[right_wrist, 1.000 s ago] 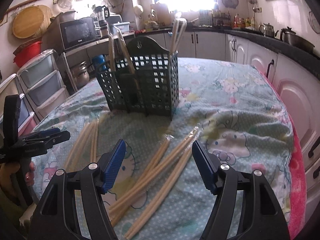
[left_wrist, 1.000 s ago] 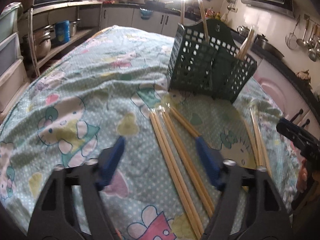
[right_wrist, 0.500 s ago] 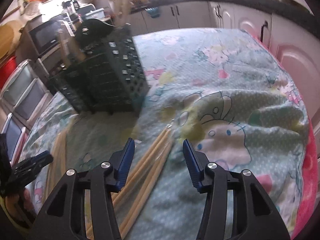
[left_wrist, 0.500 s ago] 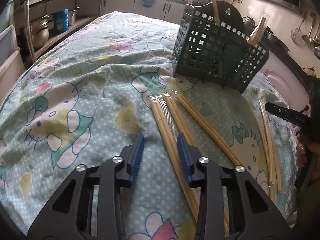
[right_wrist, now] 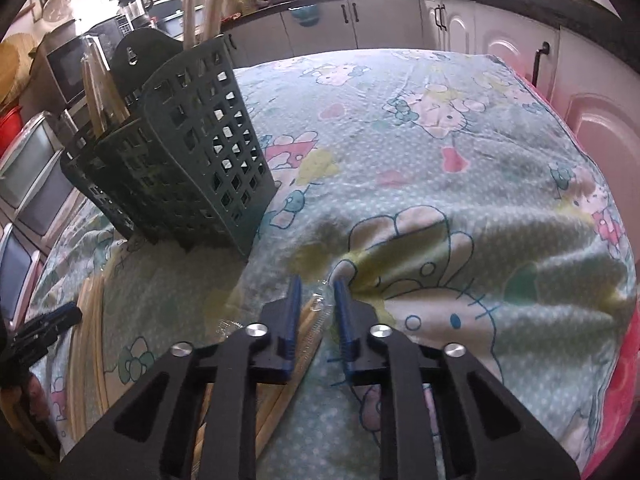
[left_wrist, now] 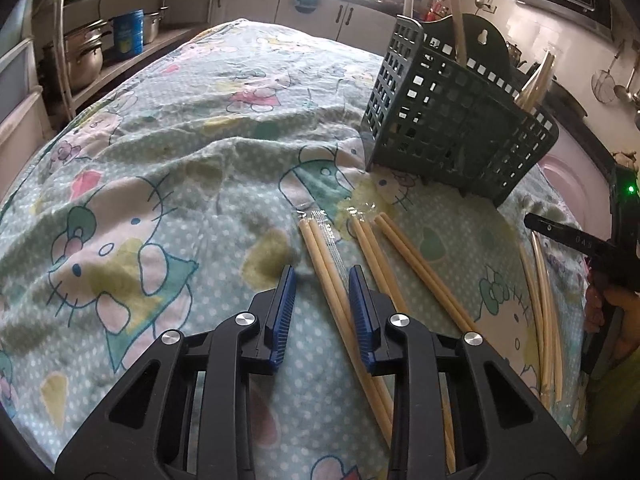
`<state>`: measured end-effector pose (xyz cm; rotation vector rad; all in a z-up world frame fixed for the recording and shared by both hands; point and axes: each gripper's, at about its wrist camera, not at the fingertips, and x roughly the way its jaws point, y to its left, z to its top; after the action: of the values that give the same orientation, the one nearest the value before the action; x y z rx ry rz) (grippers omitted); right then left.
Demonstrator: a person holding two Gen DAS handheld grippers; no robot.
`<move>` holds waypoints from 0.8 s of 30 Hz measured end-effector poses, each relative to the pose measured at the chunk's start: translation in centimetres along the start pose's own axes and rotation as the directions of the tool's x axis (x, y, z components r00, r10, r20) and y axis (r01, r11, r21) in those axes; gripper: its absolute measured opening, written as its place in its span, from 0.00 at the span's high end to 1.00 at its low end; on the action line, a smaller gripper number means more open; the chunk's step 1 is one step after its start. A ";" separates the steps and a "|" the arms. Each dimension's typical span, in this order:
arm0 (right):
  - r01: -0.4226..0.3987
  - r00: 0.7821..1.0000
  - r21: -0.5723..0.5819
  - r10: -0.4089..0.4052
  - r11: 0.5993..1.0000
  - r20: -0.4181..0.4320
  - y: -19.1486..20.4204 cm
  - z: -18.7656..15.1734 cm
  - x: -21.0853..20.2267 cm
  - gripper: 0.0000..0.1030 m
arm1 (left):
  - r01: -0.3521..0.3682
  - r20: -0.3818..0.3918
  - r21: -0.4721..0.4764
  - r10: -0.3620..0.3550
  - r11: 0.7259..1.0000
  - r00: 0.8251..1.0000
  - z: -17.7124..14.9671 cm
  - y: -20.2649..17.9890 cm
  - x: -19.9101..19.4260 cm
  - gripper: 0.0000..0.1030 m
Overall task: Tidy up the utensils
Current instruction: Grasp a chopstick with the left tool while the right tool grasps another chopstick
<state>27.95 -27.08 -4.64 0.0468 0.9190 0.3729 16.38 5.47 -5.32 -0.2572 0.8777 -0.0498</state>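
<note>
Left tool (left_wrist: 321, 276) and right tool (right_wrist: 316, 290), jaws just narrowed but not touching, each straddle wrapped chopsticks (left_wrist: 326, 254) (unclamped) near the green basket (left_wrist: 452, 132).

**What the two wrist views leave unseen**

The near ends of the wrapped chopsticks (left_wrist: 340, 304) run under the left gripper (left_wrist: 322, 312) and out of sight. In the right wrist view the chopstick pair (right_wrist: 308, 316) between the blue fingers (right_wrist: 294, 312) is mostly covered by the right gripper (right_wrist: 316, 316); contact cannot be told. The green basket (right_wrist: 192, 168) hides its contents' lower parts. The window glare washes out stick tops.
</note>
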 end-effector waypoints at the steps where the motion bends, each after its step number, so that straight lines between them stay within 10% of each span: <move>1: 0.001 1.000 -0.004 -0.001 1.000 0.006 0.0 0.0 -0.1 0.88 | 0.001 0.000 -0.002 -0.001 1.000 1.000 0.1 0.0 0.1 0.80; 24: -0.108 0.982 -0.112 0.124 0.988 0.145 4.9 2.9 -7.3 0.95 | 0.014 -0.005 -0.021 -0.014 1.000 1.000 2.6 0.6 1.5 0.96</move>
<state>24.77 -24.61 3.64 0.0335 0.7469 0.5179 19.31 6.40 -5.02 -0.2828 0.8823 -0.0540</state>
